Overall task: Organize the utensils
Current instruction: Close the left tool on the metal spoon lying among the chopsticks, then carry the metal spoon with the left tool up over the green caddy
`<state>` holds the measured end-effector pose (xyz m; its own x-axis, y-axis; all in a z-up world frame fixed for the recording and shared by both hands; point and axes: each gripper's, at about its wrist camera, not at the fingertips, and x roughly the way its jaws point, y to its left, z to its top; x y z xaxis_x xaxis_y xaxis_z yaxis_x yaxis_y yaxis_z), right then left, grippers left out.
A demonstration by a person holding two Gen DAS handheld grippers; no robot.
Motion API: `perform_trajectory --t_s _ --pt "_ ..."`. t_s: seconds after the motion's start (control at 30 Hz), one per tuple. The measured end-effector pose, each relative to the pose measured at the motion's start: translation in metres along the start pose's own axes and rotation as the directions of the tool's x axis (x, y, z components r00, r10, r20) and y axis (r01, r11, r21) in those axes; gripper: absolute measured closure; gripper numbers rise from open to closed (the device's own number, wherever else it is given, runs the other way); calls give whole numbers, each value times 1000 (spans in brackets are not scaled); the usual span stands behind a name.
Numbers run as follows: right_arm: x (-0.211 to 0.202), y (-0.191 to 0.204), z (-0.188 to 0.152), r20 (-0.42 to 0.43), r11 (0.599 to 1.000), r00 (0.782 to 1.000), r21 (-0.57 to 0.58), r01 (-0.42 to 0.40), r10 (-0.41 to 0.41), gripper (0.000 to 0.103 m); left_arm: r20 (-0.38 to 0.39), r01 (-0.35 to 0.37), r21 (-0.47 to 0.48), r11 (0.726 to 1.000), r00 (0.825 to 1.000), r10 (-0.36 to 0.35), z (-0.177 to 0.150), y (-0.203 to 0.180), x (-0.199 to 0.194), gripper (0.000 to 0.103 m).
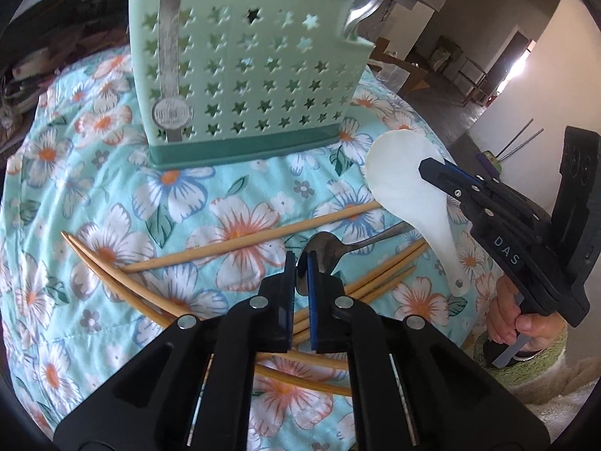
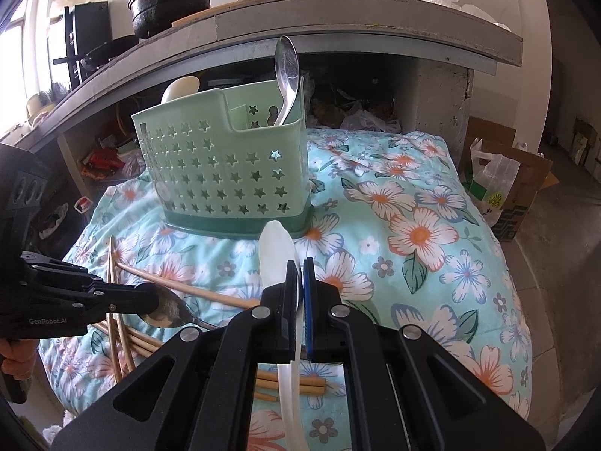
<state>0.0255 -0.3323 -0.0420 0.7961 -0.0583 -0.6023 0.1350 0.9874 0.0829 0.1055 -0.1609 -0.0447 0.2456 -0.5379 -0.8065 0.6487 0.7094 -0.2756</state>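
A mint green utensil holder [image 1: 244, 79] with star holes stands on the floral cloth; it also shows in the right wrist view [image 2: 225, 165]. A metal spoon [image 2: 287, 75] and a cream utensil [image 2: 180, 88] stand in it. My left gripper [image 1: 299, 267] is shut on the bowl of a metal spoon [image 1: 326, 253], also seen in the right wrist view [image 2: 169, 310]. My right gripper [image 2: 299, 274] is shut on a white rice paddle [image 2: 276, 251], held above the cloth; the left wrist view shows it too [image 1: 409, 191]. Several bamboo chopsticks [image 1: 240, 242] lie on the cloth.
The floral cloth [image 2: 413, 233] covers a raised surface in front of a concrete counter [image 2: 338, 26] with pots and bottles. A cardboard box with a plastic bag [image 2: 499, 188] stands on the floor to the right.
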Motion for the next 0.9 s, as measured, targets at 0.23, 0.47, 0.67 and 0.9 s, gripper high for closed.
perform_trajectory --t_s 0.23,0.47,0.67,0.9 --pt "-18 -2 8 55 1000 998 17 7 -8 99 65 -13 55 998 998 10 -1 -15 -33 103" --pt "-37 -3 18 108 999 994 46 -10 5 99 126 -27 61 998 992 19 -12 -11 -73 103" --pt "-52 -3 26 150 997 989 67 -23 13 99 183 -47 69 996 983 34 -15 -9 -107 103" --pt "-62 -2 34 184 996 983 83 -41 25 100 263 -97 40 995 961 83 -14 3 -140 103"
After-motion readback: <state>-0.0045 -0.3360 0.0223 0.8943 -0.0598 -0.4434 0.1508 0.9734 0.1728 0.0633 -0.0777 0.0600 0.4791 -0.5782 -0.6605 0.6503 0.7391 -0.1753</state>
